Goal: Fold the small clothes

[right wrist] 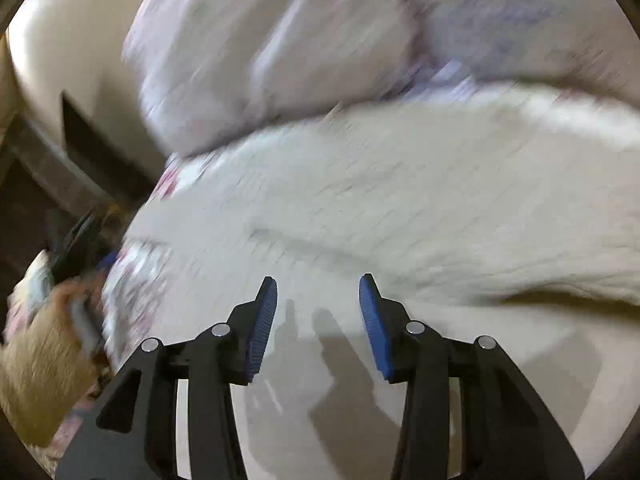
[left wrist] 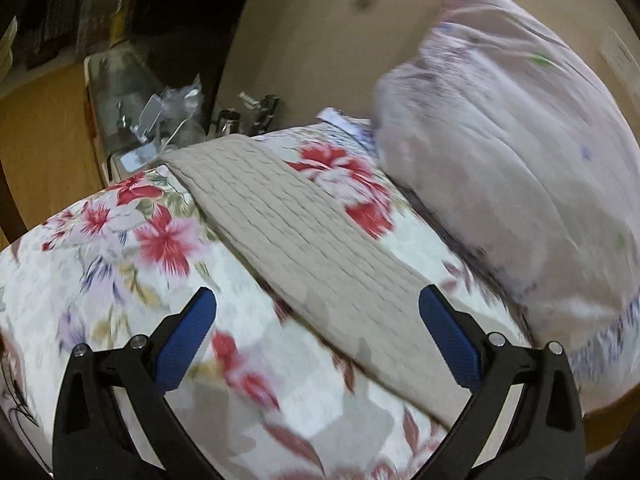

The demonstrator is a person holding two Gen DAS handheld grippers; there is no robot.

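My two tongs hang open over the bed, holding nothing.
Left view: my left gripper (left wrist: 318, 316) is wide above the beige ribbed cloth (left wrist: 296, 236) on the floral bedcover (left wrist: 120, 280). Right view: my right gripper (right wrist: 318, 304) is narrower, over the same cloth (right wrist: 400, 200), blurred.

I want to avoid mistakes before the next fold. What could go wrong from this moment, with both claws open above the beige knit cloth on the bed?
1. The beige knit cloth lies on a loose floral bedcover; the left claw might pinch both layers together.
2. The pillow sits close beside the cloth, so a fold toward it may catch.
3. The right claw view is blurred, so its aim at an edge may be poor.
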